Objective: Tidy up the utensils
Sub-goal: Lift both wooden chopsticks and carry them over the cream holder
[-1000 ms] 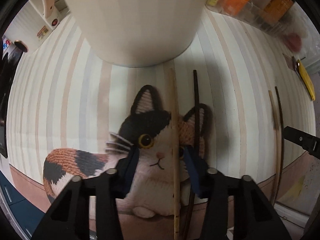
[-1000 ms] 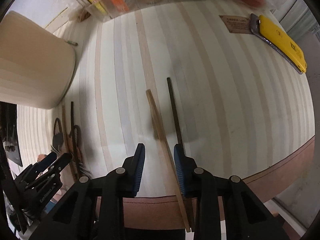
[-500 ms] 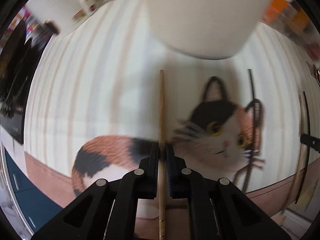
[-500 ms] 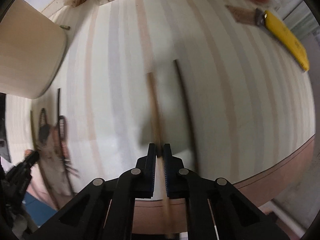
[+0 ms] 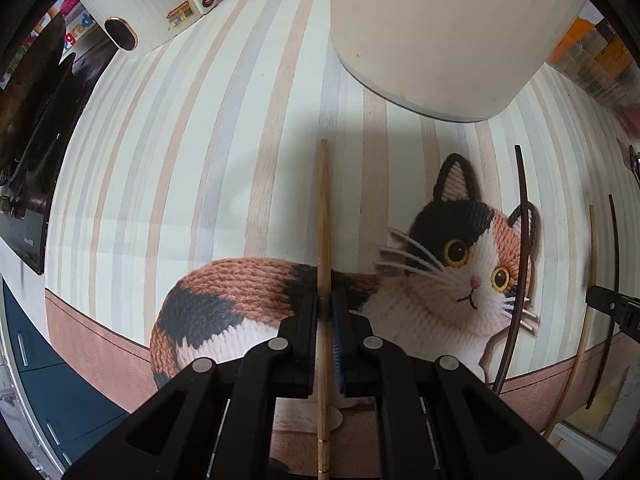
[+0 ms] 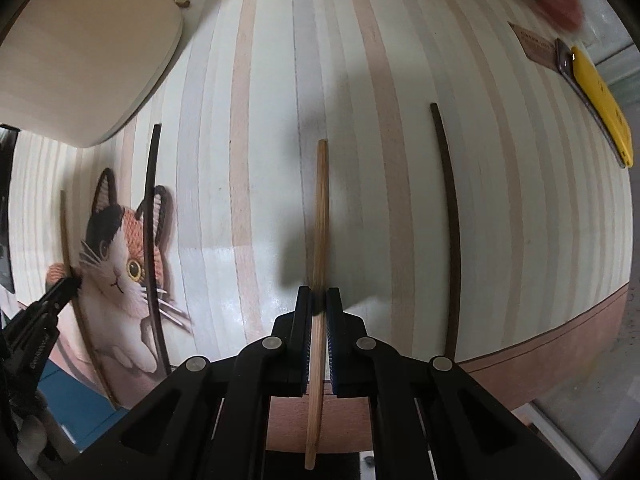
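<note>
My left gripper [image 5: 325, 304] is shut on a light bamboo chopstick [image 5: 323, 220], which points away from me over the cat picture on the striped placemat [image 5: 200, 160]. A dark chopstick [image 5: 524, 240] lies to its right across the cat's face. My right gripper [image 6: 319, 300] is shut on a second light chopstick [image 6: 320, 216], whose shadow falls just to its left. Another dark chopstick [image 6: 450, 220] lies on the mat to the right of it. A cream round container [image 5: 440, 32] stands beyond the left gripper. It shows at the upper left in the right wrist view [image 6: 80, 52].
A white appliance [image 5: 140, 12] stands at the back left. Clear boxes with orange contents [image 5: 592, 56] line the back right. A yellow utility knife [image 6: 600, 104] and a brown card [image 6: 536, 44] lie at the far right. The mat's brown border [image 6: 560, 340] runs along the near edge.
Both grippers have shut on the light chopsticks that lay between their open fingers. Each has carried its chopstick to the left, away from the dark chopstick beside it.
</note>
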